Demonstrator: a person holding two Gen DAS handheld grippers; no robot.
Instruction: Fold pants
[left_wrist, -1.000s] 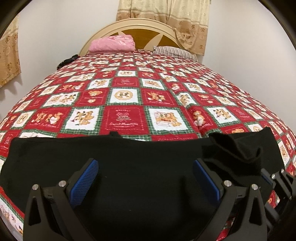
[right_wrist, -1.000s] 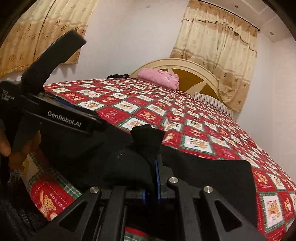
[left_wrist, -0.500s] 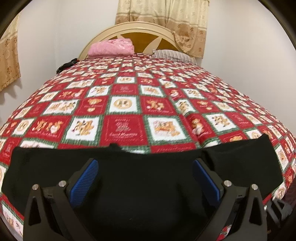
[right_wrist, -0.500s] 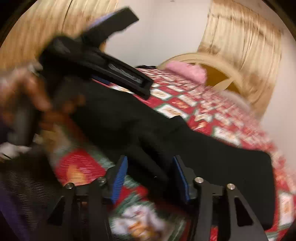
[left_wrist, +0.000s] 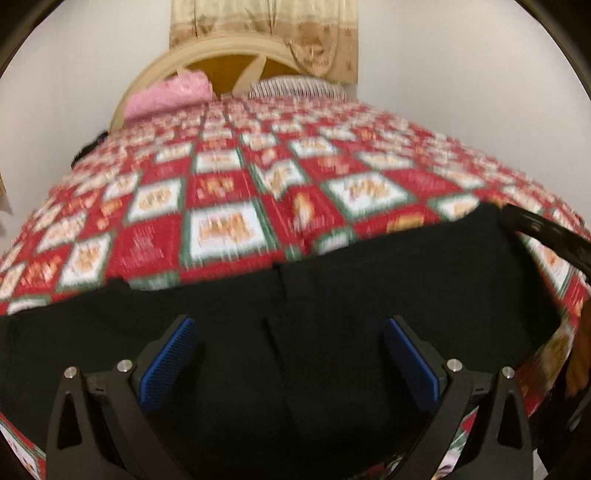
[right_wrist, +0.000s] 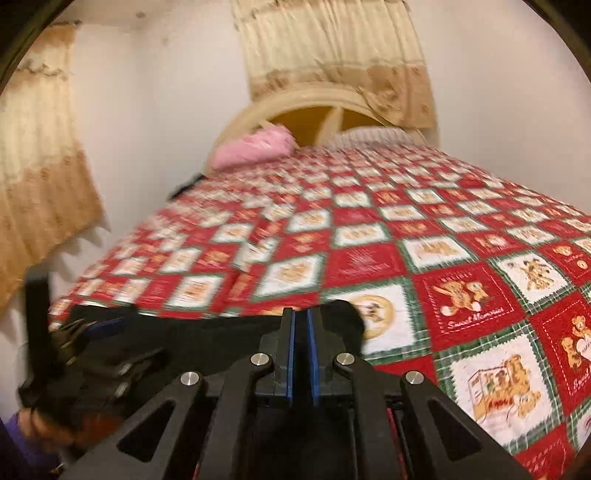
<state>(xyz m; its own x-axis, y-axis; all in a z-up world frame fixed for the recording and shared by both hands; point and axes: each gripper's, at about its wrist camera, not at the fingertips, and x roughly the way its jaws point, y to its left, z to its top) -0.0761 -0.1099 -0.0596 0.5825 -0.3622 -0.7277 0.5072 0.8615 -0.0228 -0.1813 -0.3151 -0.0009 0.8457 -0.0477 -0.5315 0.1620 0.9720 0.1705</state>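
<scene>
Left wrist: left claw (left_wrist: 290, 354) spread over pants (left_wrist: 332, 295) | right claw (right_wrist: 300, 325) pinching pants' corner

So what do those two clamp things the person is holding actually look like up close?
Both look alike. The left gripper and the right gripper have matte black plastic fingers with triangular cut-outs, round silver bolt heads at the joints, and ribbed bright-blue pads lining the inner faces. No cables show.

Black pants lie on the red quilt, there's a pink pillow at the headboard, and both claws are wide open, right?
Not quite. The left claw is wide open over the pants, but the right wrist view shows the right claw nearly shut. The quilt and pink pillow are as you said.
</scene>
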